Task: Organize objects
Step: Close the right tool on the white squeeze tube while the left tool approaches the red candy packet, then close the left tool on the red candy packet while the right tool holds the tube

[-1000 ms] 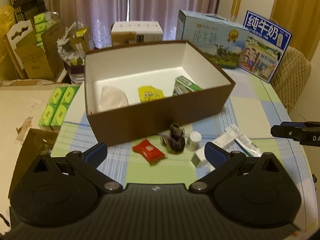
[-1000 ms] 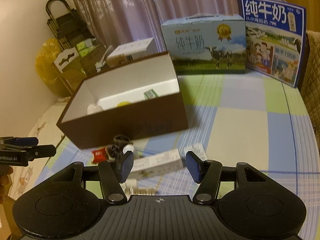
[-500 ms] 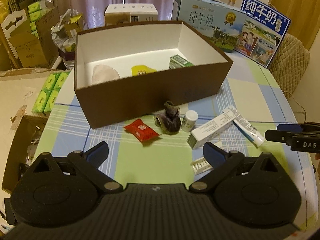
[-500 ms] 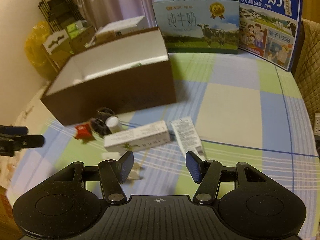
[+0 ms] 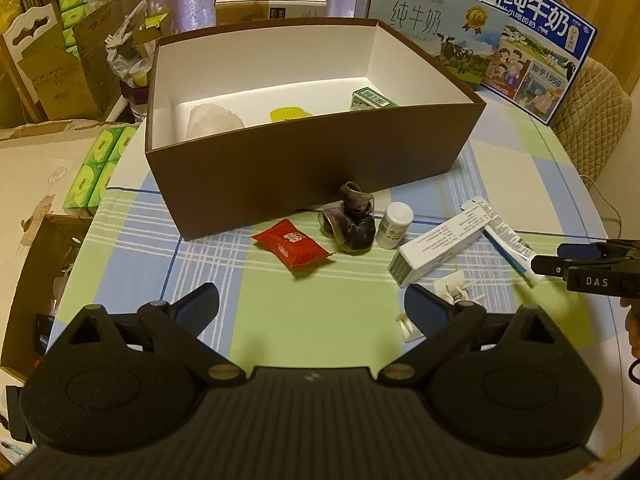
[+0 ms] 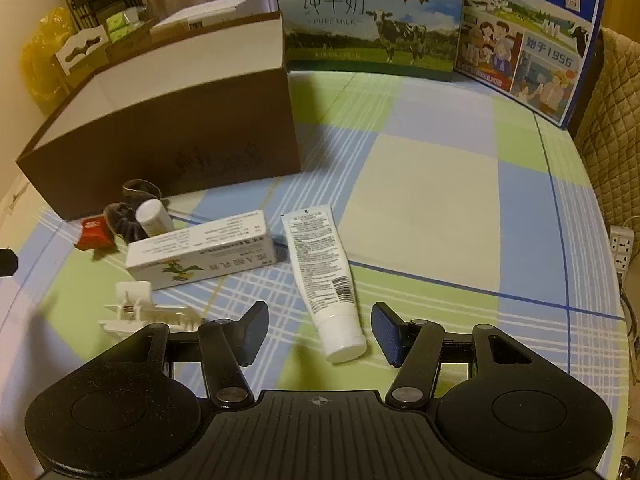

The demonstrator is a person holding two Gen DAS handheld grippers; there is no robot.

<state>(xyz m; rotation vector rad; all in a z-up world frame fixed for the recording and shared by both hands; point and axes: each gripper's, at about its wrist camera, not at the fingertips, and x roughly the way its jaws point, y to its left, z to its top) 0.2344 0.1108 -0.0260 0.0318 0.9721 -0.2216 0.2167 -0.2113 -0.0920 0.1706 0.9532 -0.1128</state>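
Toiletries and small items lie loose on the checked tablecloth (image 6: pixel 432 208) in front of a brown open-topped box (image 5: pixel 304 168). A red sachet (image 5: pixel 294 249), a dark scrunchie (image 5: pixel 352 224) and a small white bottle (image 5: pixel 394 225) sit close together just before the box's near wall. Right of them a long white carton (image 6: pixel 200 256) lies flat, with a white tube (image 6: pixel 324 276) beside it, cap toward the camera, and a white clip (image 6: pixel 132 306) near the table's front edge. Inside the box are a pale bundle (image 5: pixel 214 122), a yellow packet (image 5: pixel 290 114) and a green carton (image 5: pixel 372 100), leaving bare floor between them.

The left gripper (image 5: pixel 312 308) hangs over open green cloth, jaws spread wide and holding nothing. The right gripper (image 6: pixel 318 334) stands half open, its pads either side of the tube's cap end without touching it. Right of the tube the cloth is bare up to two milk cartons (image 6: pixel 372 20) at the far edge.
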